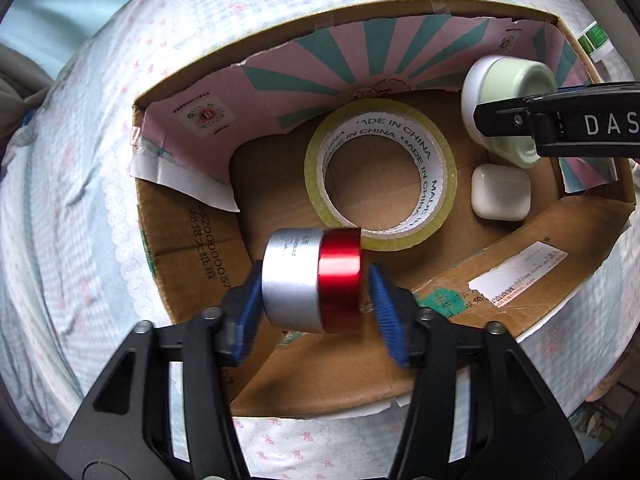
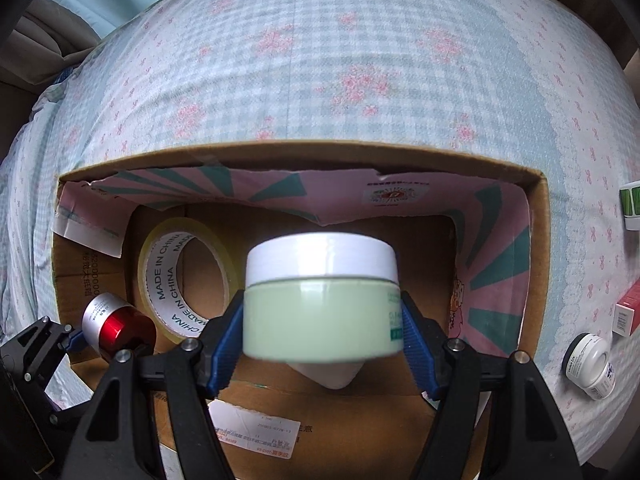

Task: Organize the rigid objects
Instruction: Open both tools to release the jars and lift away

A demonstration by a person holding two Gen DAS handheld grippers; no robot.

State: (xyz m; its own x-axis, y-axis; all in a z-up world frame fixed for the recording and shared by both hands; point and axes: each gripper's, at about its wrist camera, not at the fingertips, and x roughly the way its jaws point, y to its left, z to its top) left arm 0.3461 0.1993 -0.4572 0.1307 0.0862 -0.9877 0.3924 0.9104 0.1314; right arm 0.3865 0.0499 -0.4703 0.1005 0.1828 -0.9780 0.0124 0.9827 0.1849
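An open cardboard box point(image 1: 192, 248) lies on a bedsheet. In it are a roll of clear tape point(image 1: 380, 168) and a white earbud case point(image 1: 500, 192). My left gripper point(image 1: 312, 292) is shut on a silver and red cylinder point(image 1: 312, 280), held over the box's near left side; it also shows in the right wrist view point(image 2: 116, 326). My right gripper point(image 2: 322, 320) is shut on a pale green jar with a white lid point(image 2: 322, 300), held over the box point(image 2: 300, 152); the jar shows at the box's right in the left wrist view point(image 1: 508, 92).
The box's inner flaps are pink with teal rays point(image 1: 320, 64). On the floral sheet point(image 2: 320, 60) right of the box lie a small white jar point(image 2: 588, 364), a red and white carton point(image 2: 628, 312) and a green and white item point(image 2: 632, 204).
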